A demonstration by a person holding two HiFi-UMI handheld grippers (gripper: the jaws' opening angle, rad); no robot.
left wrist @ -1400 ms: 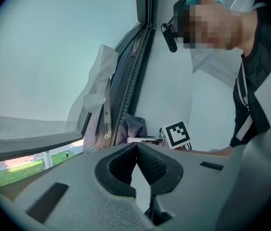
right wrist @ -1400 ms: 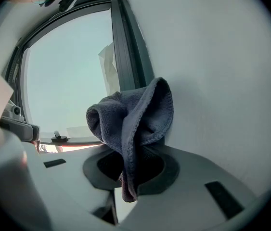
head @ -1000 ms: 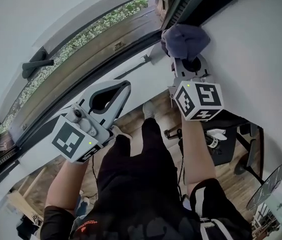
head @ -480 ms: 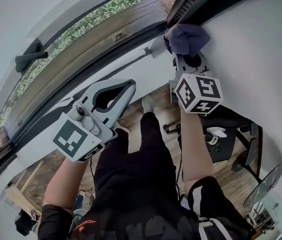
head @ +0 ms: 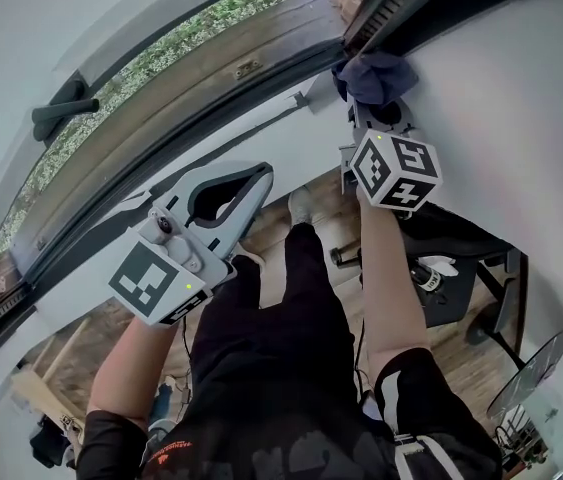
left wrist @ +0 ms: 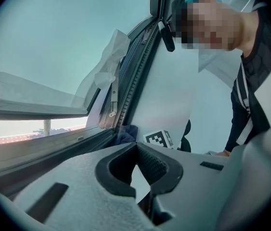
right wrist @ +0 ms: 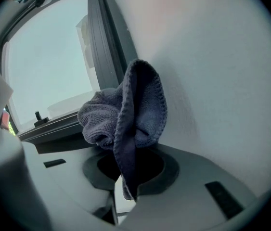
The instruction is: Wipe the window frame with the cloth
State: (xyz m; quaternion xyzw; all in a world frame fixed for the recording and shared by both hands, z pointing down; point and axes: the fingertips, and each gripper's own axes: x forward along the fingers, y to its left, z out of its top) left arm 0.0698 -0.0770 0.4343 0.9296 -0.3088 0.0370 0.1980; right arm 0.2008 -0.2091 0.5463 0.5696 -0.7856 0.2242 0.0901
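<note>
While the right hand-held gripper, clamped on the cloth, holds it against the window frame just ahead of its jaws, wiping appears underway with the cleaned extent unclear, and the left hand-held gripper is closed and empty.

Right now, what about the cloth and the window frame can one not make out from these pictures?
- Where the cloth touches the window frame: head view, the bunched cloth covers that corner.
- Tips of the right gripper: right gripper view, the cloth hangs over them.
- Dirt on the frame: every view, too small and dark.
</note>
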